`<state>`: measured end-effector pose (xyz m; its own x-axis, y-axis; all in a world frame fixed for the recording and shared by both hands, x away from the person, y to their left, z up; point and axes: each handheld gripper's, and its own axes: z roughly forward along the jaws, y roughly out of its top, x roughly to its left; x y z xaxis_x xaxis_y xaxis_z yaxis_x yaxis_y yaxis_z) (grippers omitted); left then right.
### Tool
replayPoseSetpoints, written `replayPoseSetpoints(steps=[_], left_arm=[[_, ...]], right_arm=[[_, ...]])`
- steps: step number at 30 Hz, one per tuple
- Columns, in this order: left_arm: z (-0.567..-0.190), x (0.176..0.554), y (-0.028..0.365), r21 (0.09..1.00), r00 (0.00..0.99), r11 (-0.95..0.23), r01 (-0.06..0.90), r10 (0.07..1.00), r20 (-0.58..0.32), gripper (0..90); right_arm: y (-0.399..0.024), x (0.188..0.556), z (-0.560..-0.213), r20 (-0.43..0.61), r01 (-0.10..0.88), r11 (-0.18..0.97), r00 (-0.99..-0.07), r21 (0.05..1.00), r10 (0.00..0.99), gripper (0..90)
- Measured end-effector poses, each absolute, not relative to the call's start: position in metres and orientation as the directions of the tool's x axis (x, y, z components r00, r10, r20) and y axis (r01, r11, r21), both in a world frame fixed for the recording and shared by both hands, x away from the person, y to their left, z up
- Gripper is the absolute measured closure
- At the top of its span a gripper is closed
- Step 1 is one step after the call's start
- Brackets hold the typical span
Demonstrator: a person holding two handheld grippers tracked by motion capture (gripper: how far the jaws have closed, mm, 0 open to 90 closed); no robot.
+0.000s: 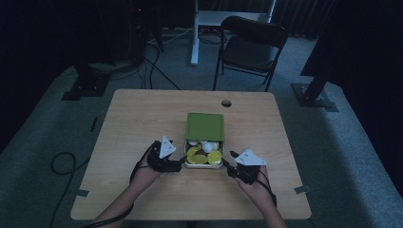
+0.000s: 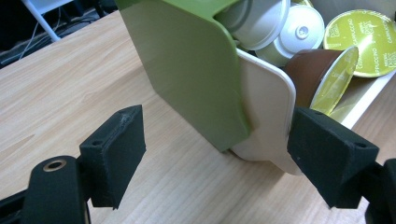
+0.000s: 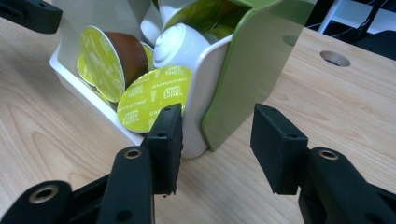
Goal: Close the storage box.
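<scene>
Two grippers flanked a white plastic tray [image 1: 186, 164] of coffee capsules [image 1: 200, 156] at the near middle of the pale wooden table [image 1: 142, 118].
A smooth green sleeve [image 1: 205, 126] with rounded corners covered the tray's far part; foil-lidded yellow-green, brown and white capsules lay exposed. The left gripper [image 2: 215, 154] stood wide open around the tray's near left corner; the right gripper [image 3: 217, 140], half open, straddled the right wall and sleeve edge, gripping nothing.

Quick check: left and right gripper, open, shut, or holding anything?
Left gripper: open, jaws either side of the white tray's corner, holding nothing.
Right gripper: open, jaws straddling the tray wall and green lid, holding nothing.
</scene>
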<state>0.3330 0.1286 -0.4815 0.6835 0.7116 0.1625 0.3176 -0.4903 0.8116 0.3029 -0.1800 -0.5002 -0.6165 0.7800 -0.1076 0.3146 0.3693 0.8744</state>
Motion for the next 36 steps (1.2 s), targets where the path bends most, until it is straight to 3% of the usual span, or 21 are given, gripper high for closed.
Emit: replayPoseSetpoints(steps=[30,36], left_arm=[[-0.479,0.352,0.124,0.813,0.662,-0.472,0.341,0.735,0.15,19.4],[-0.482,0.345,0.125,0.814,0.702,-0.46,0.355,0.706,0.093,7.7]], right_arm=[[-0.178,0.324,-0.502,-0.077,0.337,0.335,-0.594,0.88,0.8,43.4],[-0.172,0.319,-0.503,-0.063,0.319,0.336,-0.635,0.886,0.77,35.9]])
